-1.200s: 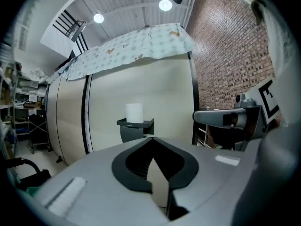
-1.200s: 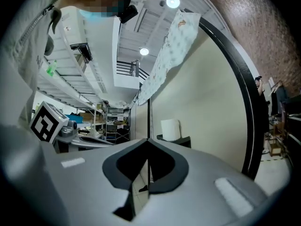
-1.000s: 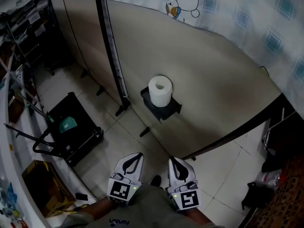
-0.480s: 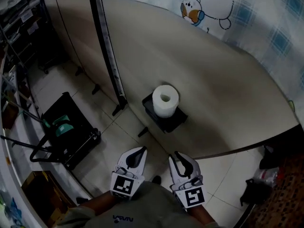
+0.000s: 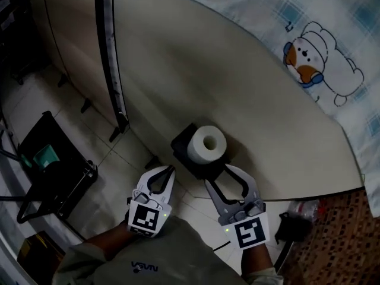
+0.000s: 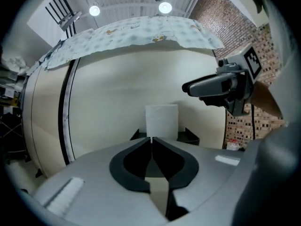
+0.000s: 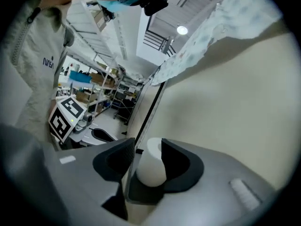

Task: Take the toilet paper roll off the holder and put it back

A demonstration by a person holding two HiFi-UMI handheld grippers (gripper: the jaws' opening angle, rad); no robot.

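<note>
A white toilet paper roll (image 5: 207,144) stands upright on a black holder tray (image 5: 184,150) fixed to the beige partition. My left gripper (image 5: 164,172) is shut and empty, just short of the tray's left front; in the left gripper view the roll (image 6: 162,120) stands straight ahead of its closed tips (image 6: 151,139). My right gripper (image 5: 227,174) is below and right of the roll. Its jaws have just been opening. In the right gripper view the roll (image 7: 150,166) shows in the gap between the spread tips (image 7: 146,147), and the pads do not press on it.
The beige partition (image 5: 237,82) has a dark vertical strip (image 5: 110,70) at the left. A checked cloth with a cartoon bear (image 5: 320,58) hangs over its top. A black cart (image 5: 53,165) stands on the tiled floor at left, a dark bag (image 5: 294,225) at right.
Both grippers have moved forward towards the roll and holder. The right gripper's jaws went from shut to spread apart and it has rolled. The left stays shut.
</note>
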